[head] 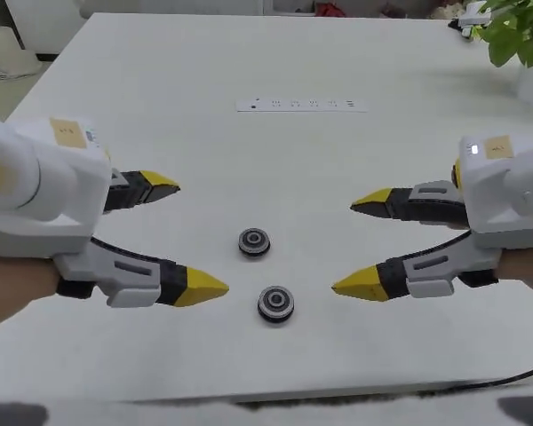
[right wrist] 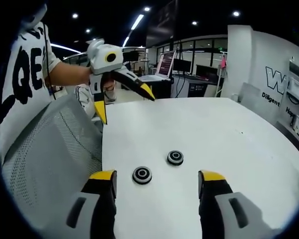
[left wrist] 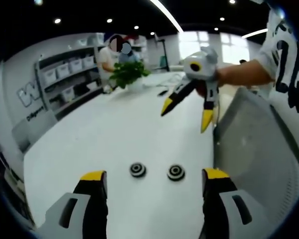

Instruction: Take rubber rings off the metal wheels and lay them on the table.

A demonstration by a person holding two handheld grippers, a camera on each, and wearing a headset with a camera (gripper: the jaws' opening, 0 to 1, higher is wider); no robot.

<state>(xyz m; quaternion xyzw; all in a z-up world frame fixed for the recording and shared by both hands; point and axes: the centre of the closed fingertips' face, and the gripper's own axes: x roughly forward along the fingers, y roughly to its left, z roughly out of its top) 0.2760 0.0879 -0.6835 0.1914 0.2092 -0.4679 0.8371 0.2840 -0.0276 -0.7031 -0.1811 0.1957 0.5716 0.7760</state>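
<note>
Notably, head view shows a power strip [head: 302, 106] beyond the wheels [head: 254, 242].

- farther wheel [head: 254, 242] and nearer wheel [head: 275, 303], between the two claws: dull black rubber around shiny metal hubs
- table [head: 293, 169] under the claws: smooth, pretty matt white
- left gripper [head: 202, 235], right gripper [head: 343, 246]: glossy white plastic, yellow tips

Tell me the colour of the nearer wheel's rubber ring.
Black, around the metal wheel; the head view shows it best.
</note>
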